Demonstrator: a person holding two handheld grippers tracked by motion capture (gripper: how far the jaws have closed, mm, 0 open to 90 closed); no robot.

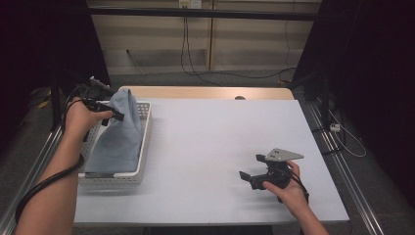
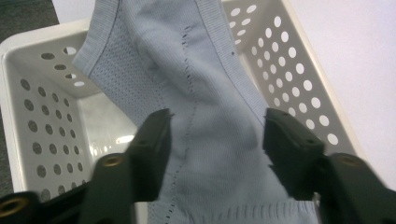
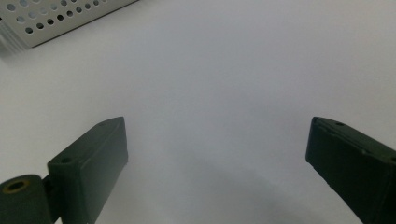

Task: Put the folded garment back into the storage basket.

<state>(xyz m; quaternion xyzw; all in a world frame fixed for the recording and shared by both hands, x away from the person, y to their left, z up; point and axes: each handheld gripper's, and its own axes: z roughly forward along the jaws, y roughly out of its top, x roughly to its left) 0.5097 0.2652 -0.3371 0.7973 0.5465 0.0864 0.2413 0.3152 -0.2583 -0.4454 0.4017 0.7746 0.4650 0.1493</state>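
The left gripper has the pale blue knit garment between its jaws; both pads bear on the bunched fabric, grasping it. The cloth rises ahead of the jaws and hangs below them into the white perforated basket. The right gripper rests released, jaws spread wide over bare table, the basket far ahead to their left.
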